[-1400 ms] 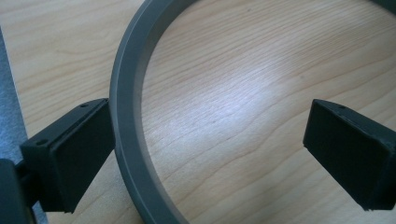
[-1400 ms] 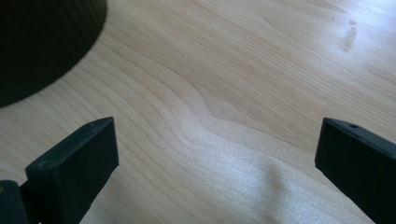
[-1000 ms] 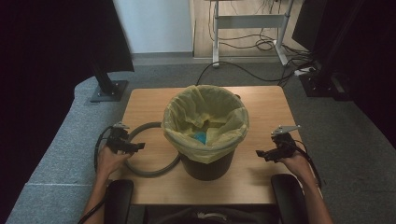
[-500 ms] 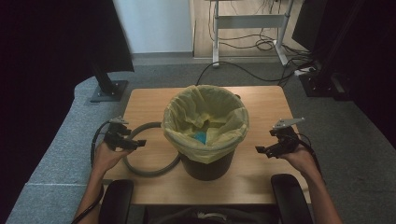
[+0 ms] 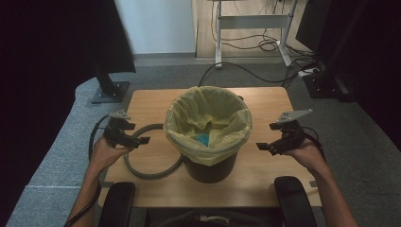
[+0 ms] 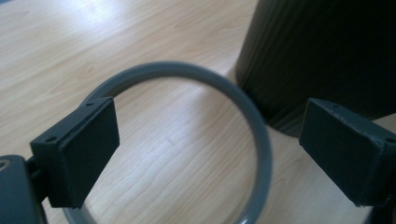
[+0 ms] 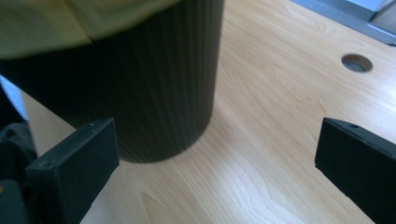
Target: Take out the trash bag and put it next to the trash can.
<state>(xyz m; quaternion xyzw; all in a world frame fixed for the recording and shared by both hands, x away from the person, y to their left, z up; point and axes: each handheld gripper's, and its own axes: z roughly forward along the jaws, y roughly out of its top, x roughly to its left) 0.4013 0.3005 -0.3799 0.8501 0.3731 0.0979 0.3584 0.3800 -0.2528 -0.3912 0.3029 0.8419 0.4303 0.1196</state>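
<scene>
The left tongs [image 5: 134,137] are hanging just above the wooden counter [image 5: 265,179], released, their 2 jaws standing wide apart and gripping nothing. In the left gripper view the same tongs [image 6: 208,149] are framing the grey ring [image 6: 254,140], which is lying flat on the counter [image 6: 154,42]; the ring's near arc is running under the left-hand jaw, and its far side is curving up between the 2 jaws. Whether a jaw is touching the ring, I cannot tell. Just past the ring, ahead and to the right of these tongs, the dark ribbed bin [image 6: 322,56] is standing upright, with the ring's edge lying right beside its base.

Over on the other side, the right tongs [image 5: 272,144] are released as well, jaws spread wide and empty, pointing at the bin [image 5: 210,165] from just beside it. In the right gripper view these tongs [image 7: 215,163] are looking along the counter [image 7: 289,107], with the bin's wall [image 7: 140,93] rising ahead and to the left of them, close behind the left-hand jaw. The yellow liner [image 7: 70,23] is folding down over the bin's rim above. Farther off, ahead and to the right, a round cable hole [image 7: 357,63] is sitting in the counter.

Between the 2 tongs in the high view, the yellow liner [image 5: 227,137] is lining the bin, and something blue [image 5: 202,139] is lying inside it.
</scene>
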